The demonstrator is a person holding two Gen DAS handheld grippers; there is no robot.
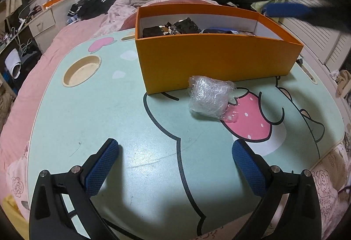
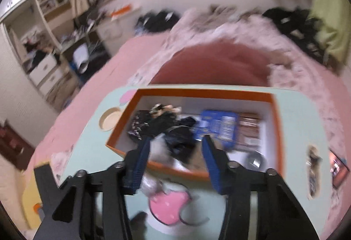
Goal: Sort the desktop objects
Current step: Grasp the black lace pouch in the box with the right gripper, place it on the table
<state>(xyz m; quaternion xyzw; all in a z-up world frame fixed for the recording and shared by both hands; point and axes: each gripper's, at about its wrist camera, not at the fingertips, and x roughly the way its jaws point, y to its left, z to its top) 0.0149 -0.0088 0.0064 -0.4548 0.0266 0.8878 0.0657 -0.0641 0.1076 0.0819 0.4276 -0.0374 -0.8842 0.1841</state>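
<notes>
We note the table carries the orange box, already holding sorted items; the plastic-wrapped bundle lies just before it, unsorted. Left hand-held gripper gapes empty, facing it; right hand-held gripper, half-closed, grips nothing visible.

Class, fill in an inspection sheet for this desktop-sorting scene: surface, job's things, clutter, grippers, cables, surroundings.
Surface: mint cartoon lap table on a pink bed, with a round cup recess.
Job's things: orange box holding dark items, a blue packet and a brown one; clear plastic-wrapped bundle on the table in front of the box, apart from it.
Clutter: nothing seen.
Grippers: left gripper open, empty; right gripper above the box, blurred, nothing visibly held.
Cables: white cables on the floor.
Surroundings: clothes on the bed, drawers, shelves.
</notes>
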